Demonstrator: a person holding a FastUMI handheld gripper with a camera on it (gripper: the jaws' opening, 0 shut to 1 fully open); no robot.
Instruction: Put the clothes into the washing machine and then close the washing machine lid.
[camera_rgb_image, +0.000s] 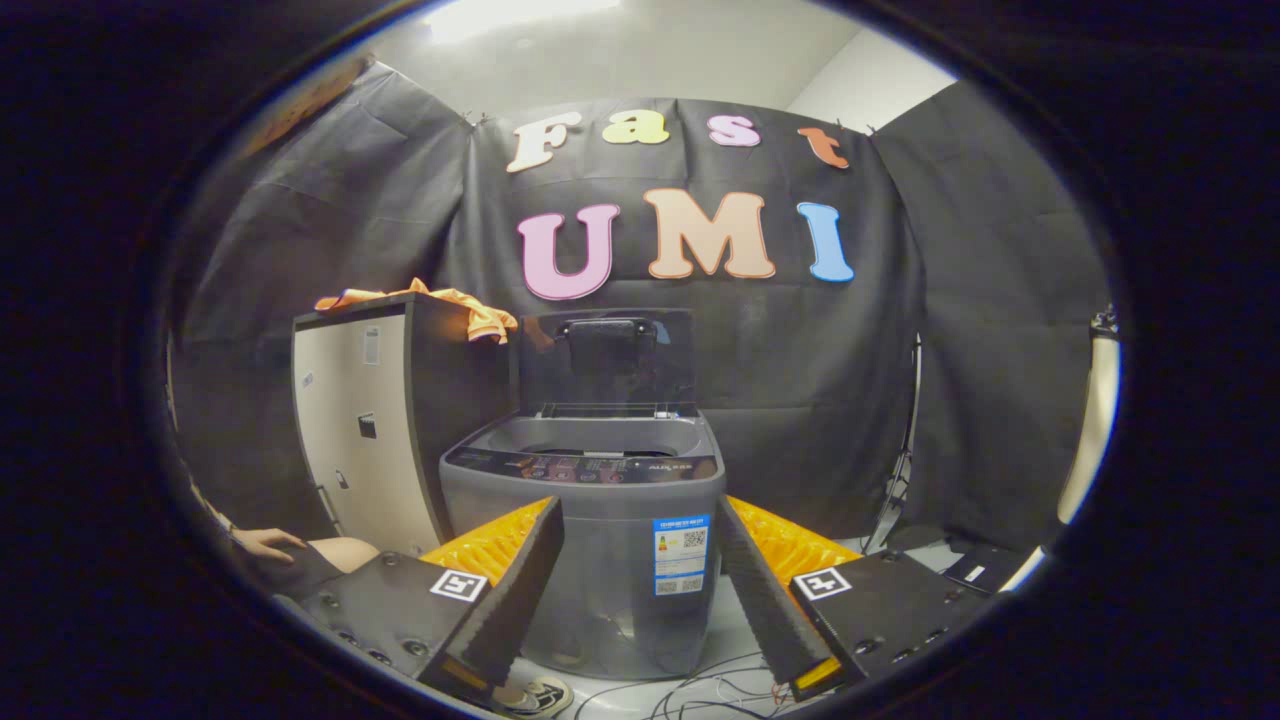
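Gripper (640, 560) fingers spread, empty; clothes (440, 305) beyond on cabinet (360, 420).

Hidden, cropped and unreadable parts

The gripper (640, 570), fingers spread wide with nothing between them, covers the lower corners of the washing machine (585, 540); the drum's inside lies below the rim, out of sight. The raised lid (607, 355) is dim, its detail murky. The orange clothes (470, 308) trail behind the cabinet (370, 420) top. A person's hand (268, 543) is cut off at the wrist. Panel markings are too small to tell.
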